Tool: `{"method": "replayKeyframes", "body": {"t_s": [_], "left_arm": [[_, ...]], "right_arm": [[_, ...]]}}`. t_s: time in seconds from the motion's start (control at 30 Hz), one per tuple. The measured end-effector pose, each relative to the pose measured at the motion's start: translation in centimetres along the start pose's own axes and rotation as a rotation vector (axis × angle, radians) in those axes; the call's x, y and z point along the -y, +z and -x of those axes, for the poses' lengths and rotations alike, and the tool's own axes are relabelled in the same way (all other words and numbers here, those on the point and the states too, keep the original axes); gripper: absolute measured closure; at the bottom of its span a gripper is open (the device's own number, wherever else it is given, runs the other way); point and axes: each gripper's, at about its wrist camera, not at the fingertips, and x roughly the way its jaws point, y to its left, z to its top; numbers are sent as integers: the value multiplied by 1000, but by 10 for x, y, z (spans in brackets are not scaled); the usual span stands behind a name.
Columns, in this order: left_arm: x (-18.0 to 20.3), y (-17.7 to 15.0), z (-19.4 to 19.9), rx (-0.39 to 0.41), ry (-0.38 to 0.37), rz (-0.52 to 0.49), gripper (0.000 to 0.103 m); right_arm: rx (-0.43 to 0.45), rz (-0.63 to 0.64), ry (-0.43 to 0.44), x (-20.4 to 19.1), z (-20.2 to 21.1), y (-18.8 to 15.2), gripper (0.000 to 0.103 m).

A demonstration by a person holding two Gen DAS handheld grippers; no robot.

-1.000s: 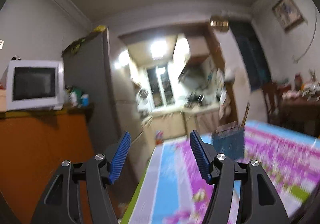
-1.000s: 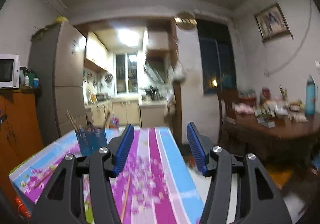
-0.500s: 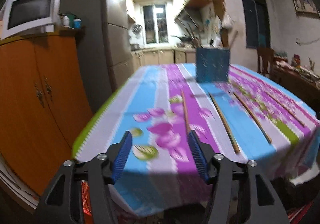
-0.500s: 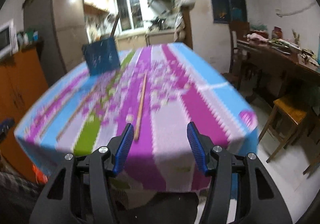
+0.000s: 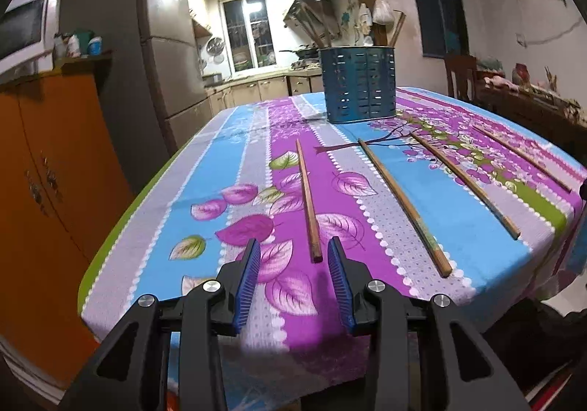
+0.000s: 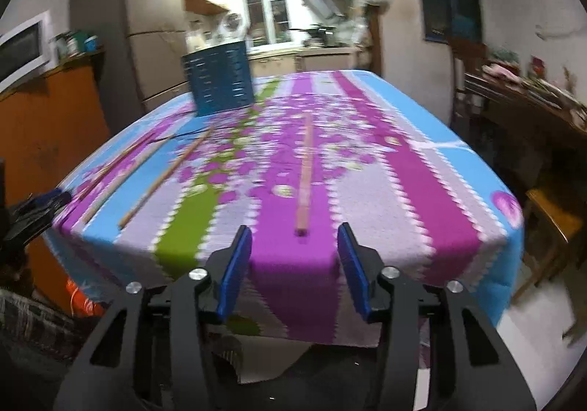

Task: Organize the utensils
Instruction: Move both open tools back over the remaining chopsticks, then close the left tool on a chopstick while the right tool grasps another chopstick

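Observation:
Several wooden chopsticks lie apart on the flowered tablecloth [image 5: 205, 191]. A blue slotted utensil holder [image 5: 357, 84] stands at the far side, with a stick or two poking out of it. My left gripper [image 5: 293, 249] hovers at the near table edge, jaws closing, with nothing between the pads; the near end of the leftmost chopstick [image 5: 307, 202] lies just ahead of it. My right gripper [image 6: 295, 238] is at the near edge too, jaws closing on nothing, with the rightmost chopstick [image 6: 304, 176] straight ahead. The holder [image 6: 220, 79] sits far left in that view.
An orange cabinet [image 5: 44, 168] with a microwave [image 5: 22, 29] on top stands left of the table, beside a grey fridge [image 5: 110, 55]. A dark side table [image 6: 532, 110] and a wooden stool [image 6: 550, 220] stand to the right. The kitchen lies beyond.
Both grippers have dropped and tilted down from facing the room to the table's near edge. Both pairs of jaws have narrowed. The chopsticks and holder have not moved.

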Motion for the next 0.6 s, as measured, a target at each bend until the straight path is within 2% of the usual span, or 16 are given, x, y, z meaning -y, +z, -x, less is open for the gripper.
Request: {"method": "replayKeyframes", "body": {"t_s": [0.17,0.33,0.43,0.6], "left_arm": [[-1,2,-11,-2,-25,-1,63],[-2,-4,-18,11,-56,1,63],[-1,-7,-21,27,-81,-4,63],[-7,-7,-25,37,-121,27,63]], "right_arm": [[18,130,166,-48,-11,11,64],[20,221,257,-99,-21,13,64],[12,260,252,-127,-26,9,64],[-19,238,144,-145,-36,0,64]]}}
